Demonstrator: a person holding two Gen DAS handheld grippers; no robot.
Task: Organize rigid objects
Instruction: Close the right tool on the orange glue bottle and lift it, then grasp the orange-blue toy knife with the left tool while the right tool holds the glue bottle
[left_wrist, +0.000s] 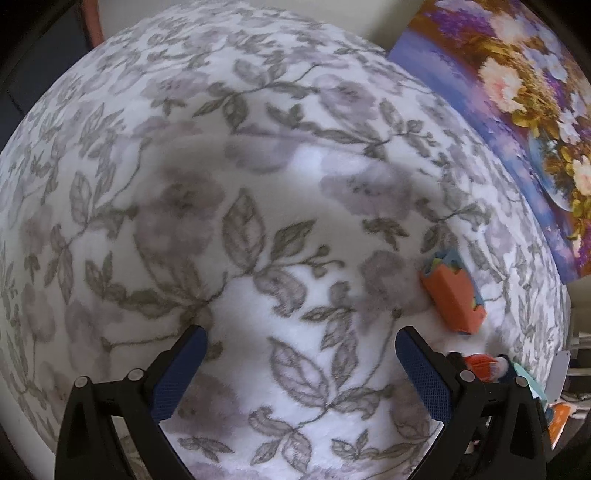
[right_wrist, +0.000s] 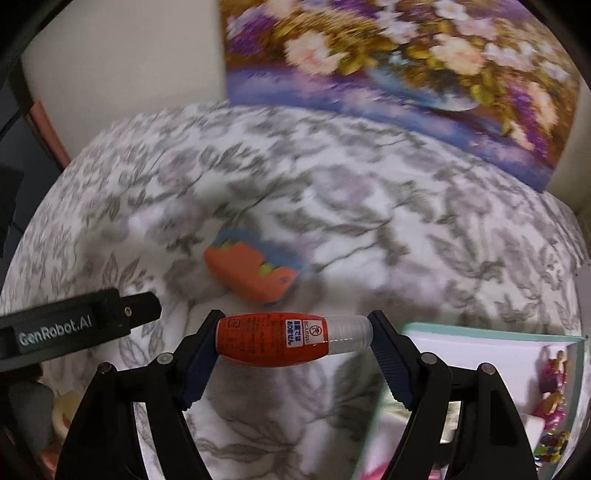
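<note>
Right gripper (right_wrist: 293, 341): clamped on a small orange bottle (right_wrist: 273, 341), held crosswise between the pads, base against one finger and clear cap against the other
Bottle position: lifted clear of the floral blanket (right_wrist: 369, 229); it touches nothing but the pads
Left gripper (left_wrist: 301, 363): spread wide and empty, hovering over bare blanket; its black body shows at the left edge of the right wrist view
Receiving container: a white box with a teal rim (right_wrist: 487, 326) just beside the right gripper's outer finger, already holding small pink and multicoloured items; what they are cannot be made out
Other loose item: an orange block with blue trim (right_wrist: 255, 273) lying on the blanket beyond the held bottle, apart from the box; also seen at the right of the left wrist view (left_wrist: 452, 297)
Backdrop: a flower painting (right_wrist: 406, 62) leaning at the far side
Step in hand: judged to be transport of the bottle, grasp complete, placement not yet done
Next move calls for: carrying the bottle sideways over the teal rim, lowering it inside clear of the items already there, then releasing
Risk: rounded bottle held end to end may pivot or slip if the grip loosens early
</note>
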